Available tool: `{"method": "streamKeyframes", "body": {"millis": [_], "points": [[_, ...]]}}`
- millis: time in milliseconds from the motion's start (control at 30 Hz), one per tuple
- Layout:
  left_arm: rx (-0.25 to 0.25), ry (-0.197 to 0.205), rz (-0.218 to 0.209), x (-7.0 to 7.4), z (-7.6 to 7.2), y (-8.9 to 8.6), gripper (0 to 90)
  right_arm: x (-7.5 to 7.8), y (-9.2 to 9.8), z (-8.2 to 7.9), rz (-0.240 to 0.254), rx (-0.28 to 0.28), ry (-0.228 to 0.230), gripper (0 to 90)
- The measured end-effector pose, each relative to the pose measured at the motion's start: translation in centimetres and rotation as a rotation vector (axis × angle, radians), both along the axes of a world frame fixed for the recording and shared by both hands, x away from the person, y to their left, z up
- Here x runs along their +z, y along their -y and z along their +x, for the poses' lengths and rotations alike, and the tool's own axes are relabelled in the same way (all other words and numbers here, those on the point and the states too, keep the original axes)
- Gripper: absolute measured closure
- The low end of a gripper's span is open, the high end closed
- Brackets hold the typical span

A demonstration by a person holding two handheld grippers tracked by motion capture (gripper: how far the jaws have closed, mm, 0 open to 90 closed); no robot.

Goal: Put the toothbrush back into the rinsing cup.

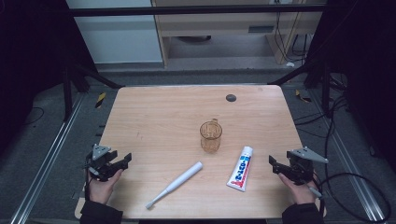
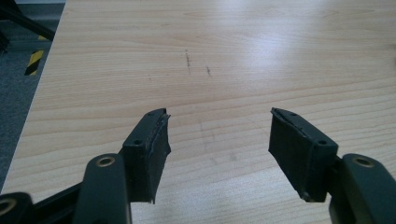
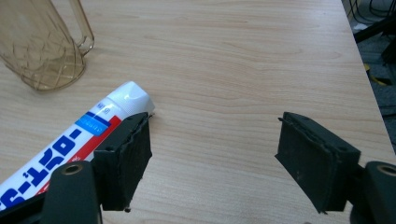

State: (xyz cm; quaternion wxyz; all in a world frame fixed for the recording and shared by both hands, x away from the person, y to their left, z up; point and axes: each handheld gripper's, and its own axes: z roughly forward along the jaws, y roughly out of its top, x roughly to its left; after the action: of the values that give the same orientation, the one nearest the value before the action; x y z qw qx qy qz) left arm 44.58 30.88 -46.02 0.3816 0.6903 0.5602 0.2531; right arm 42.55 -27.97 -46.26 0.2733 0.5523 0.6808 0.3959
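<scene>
Left hand (image 1: 100,184) resting at the table's (image 1: 159,116) near left corner, forearm coming in from the bottom edge, knuckles low, with the left gripper (image 1: 125,161) pointed inward and slightly away across the wood. Jaws spread wide, nothing between them; in the left gripper view (image 2: 218,140), only bare wood grain between and beyond the pads. Right hand (image 1: 301,186) mirrored at the near right edge, wrist low, the right gripper (image 1: 272,163) aimed inward toward the middle of the table. Jaws likewise parted wide and empty. Toothpaste tube (image 1: 241,168) lying flat just inside of the right gripper, near but apart from it, cap end toward the far side, crimped end toward the person. In the right gripper view (image 3: 215,154), tube (image 3: 88,128) running diagonally behind the left-hand jaw, white cap end just past that jaw's tip, outside the gap rather than within it. Amber cup (image 1: 210,135) upright beyond the tube, near the table's centre, handle toward the far side; seen at the upper left in the right gripper view (image 3: 42,46). White toothbrush (image 1: 175,184) lying diagonally between the two hands, well apart from the left gripper, brush end nearest the person.
</scene>
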Motion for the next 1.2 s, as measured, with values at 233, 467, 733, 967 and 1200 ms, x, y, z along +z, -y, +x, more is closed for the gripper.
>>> {"method": "streamKeyframes", "body": {"millis": [233,467,733,967,1200], "points": [[-0.052,-0.002,0.02,0.2,-0.5,0.7,44.8,0.5,-0.9,-0.4,-0.011,0.017,0.023,27.0],[-0.113,-0.013,0.039,0.3,-1.0,1.9,53.8,0.9,-1.7,-0.6,-0.024,0.04,0.027,29.0],[-0.139,-0.033,0.045,0.2,-1.1,2.5,57.4,1.1,-2.3,-0.7,-0.04,0.052,0.024,30.1],[-0.2,-0.042,0.073,0.2,-1.3,3.5,65.2,1.3,-2.4,-0.9,-0.038,0.058,0.029,31.9],[-0.279,-0.091,0.068,0.0,-1.7,4.7,76.5,0.9,-2.6,-0.7,-0.046,0.068,0.006,33.2]]}}
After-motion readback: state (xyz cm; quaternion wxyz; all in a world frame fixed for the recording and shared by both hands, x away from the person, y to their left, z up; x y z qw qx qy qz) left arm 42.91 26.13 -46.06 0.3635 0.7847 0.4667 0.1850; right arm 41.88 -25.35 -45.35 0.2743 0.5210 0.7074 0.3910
